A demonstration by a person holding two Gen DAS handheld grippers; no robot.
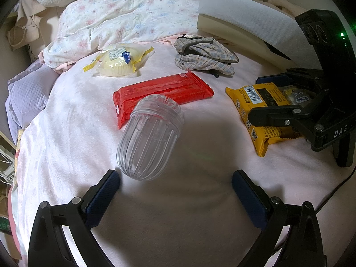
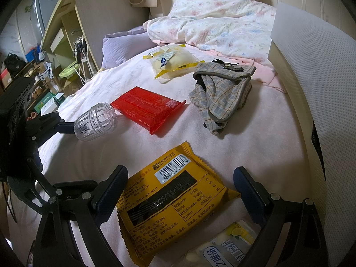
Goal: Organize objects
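Mid-bed, our right tool (image 2: 180, 191) gapes around the yellow packet (image 2: 175, 204); left tool (image 1: 175, 187) open by the clear jar (image 1: 149, 140). We'd centre the packet, then squeeze gently.

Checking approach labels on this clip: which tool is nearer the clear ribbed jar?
Left. The left tool is open right at the clear ribbed jar, whose rounded end lies just ahead of its fingers. The right tool is off to the side, open around the yellow snack packet.
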